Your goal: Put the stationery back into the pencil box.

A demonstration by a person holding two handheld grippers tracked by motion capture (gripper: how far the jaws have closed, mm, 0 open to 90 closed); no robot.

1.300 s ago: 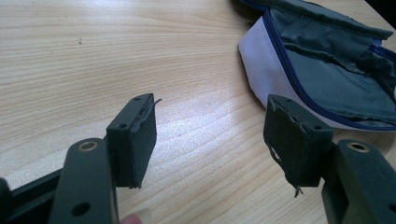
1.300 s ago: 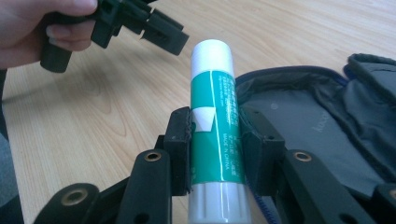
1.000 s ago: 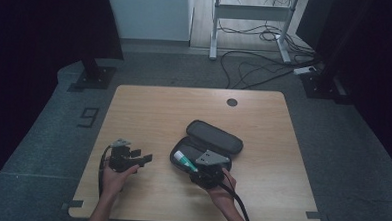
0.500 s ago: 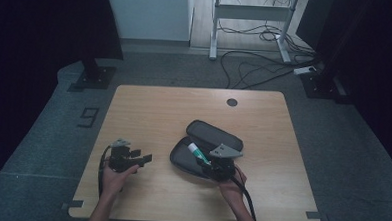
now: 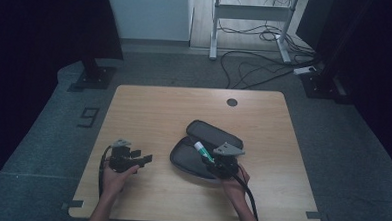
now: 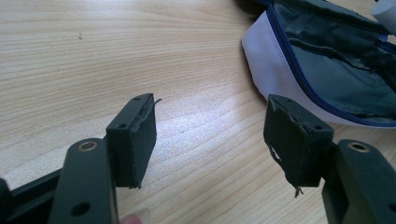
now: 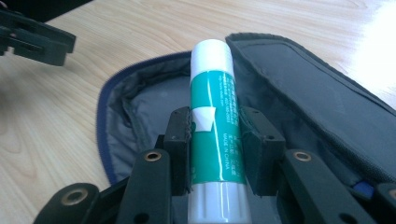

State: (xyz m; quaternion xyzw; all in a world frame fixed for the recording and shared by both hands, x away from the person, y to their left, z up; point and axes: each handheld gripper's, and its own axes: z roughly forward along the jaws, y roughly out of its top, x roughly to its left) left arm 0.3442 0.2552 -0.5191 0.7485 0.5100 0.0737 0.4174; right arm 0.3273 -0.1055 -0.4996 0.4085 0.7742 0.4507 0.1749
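One glue stick: a green-and-white glue stick [image 7: 215, 135] sits clamped between the two jaws of the right claw [image 7: 215, 149], its white cap pointing away from the hand, over the open pencil case.
Glue stick from above: it [image 5: 202, 151] slants over the case's lower half, cap toward the far left.
Pencil case: a dark zip case [image 5: 202, 148] lies unzipped and folded open near the middle of the worktop, toward the person's side; grey lining [image 7: 154, 107] and a blue zipper edge show inside.
Right claw: held by the right hand [image 5: 235, 182] at the case's near right edge [image 5: 223, 161], with a grey three-cornered plate on top and a cable trailing back.
Left claw: its jaws stand well apart with nothing between them [image 6: 210, 135]; it hovers over bare wood just left of the case [image 6: 327, 70].
Left hand: it [image 5: 115, 174] grips the left claw [image 5: 144, 159] at the worktop's near left, apart from the case.
Worktop: light wood [image 5: 159, 109], with a round dark grommet [image 5: 232, 102] near its far edge.
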